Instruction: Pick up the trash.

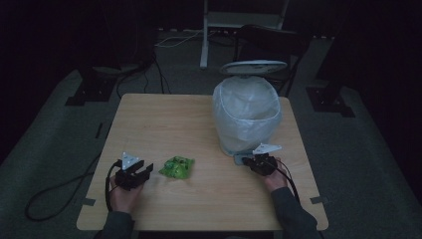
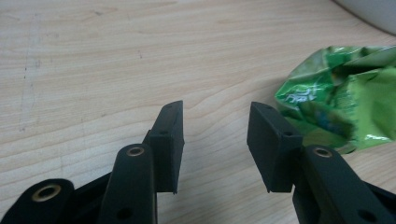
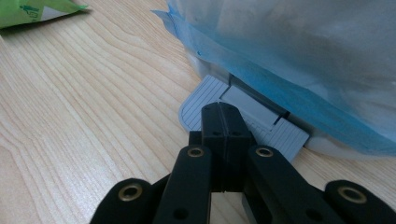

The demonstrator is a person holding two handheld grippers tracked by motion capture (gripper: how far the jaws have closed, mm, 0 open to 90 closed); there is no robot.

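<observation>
Dim room with dark floor and cables around a light wooden table point(image 1: 164, 119); most of the light falls on the tabletop. Person's left hand point(image 1: 124, 196) comes in from the bottom edge, holding the left gripper point(image 1: 148, 171) low and pointing roughly toward the middle of the table; its jaws are partly apart with nothing between them, and in the left gripper view only bare wood shows in the gap. Just off its right jaw lies the green wrapper point(image 2: 343, 93), near but not gripped; I can't tell whether the jaw touches it. It's a crumpled, shiny foil-ish packet, bright green with some white and blue print, sitting on the near half of the table between the two grippers. Right hand point(image 1: 275, 180) reaches forward with the right gripper point(image 3: 224, 112); jaws pressed flat together, tips resting on the ribbed grey pedal point(image 3: 196, 105) at the foot of the white bin point(image 1: 246, 117). Bin is lined with a translucent bag, lid point(image 1: 254, 66) standing up.
</observation>
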